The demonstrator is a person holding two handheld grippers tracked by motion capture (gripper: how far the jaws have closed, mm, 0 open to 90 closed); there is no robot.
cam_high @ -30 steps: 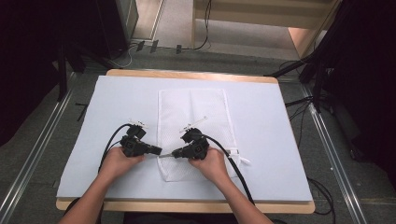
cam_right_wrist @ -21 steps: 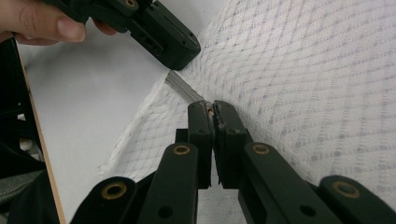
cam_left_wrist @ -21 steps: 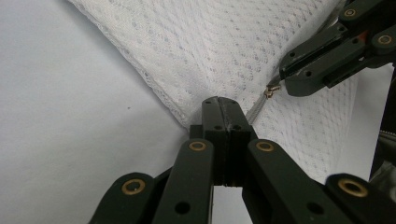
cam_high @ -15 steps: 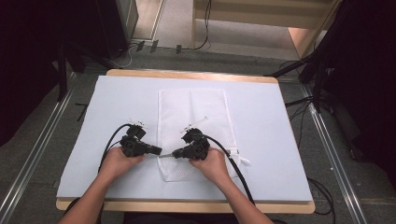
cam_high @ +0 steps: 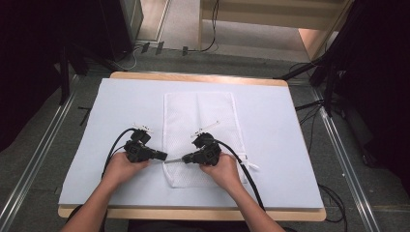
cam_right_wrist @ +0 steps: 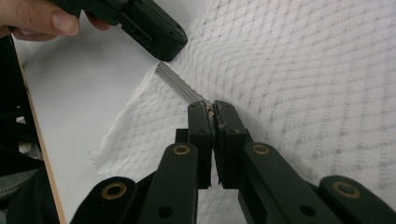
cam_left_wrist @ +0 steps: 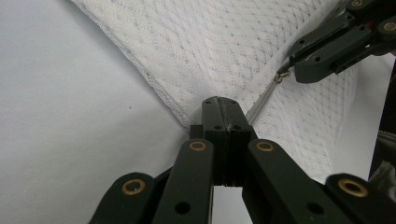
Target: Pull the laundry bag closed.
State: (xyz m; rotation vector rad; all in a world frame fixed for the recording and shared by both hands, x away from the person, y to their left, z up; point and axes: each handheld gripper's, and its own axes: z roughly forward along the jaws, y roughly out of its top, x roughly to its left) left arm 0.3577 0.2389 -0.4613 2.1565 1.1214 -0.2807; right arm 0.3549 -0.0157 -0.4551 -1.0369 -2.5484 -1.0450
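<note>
A white mesh bag [cam_high: 200,125] lies flat on the pale table cover, long side running away from me. My left gripper [cam_high: 164,157] is shut on the bag's left edge [cam_left_wrist: 187,116] at the end of a grey zipper [cam_left_wrist: 259,103]. My right gripper [cam_high: 185,159] is shut on the small metal zipper pull [cam_right_wrist: 210,111], a short way along the zipper [cam_right_wrist: 177,84] from the left one. In the left gripper view my left gripper [cam_left_wrist: 225,103] pinches the mesh, with the right gripper [cam_left_wrist: 290,70] at the upper right. In the right gripper view my right gripper [cam_right_wrist: 211,108] faces the left gripper [cam_right_wrist: 166,52].
The pale cover [cam_high: 290,145] spreads over a wooden table whose front edge [cam_high: 193,212] is close to my forearms. Black cables [cam_high: 244,169] trail from both grippers across the cover. Dark stands and floor cables surround the table.
</note>
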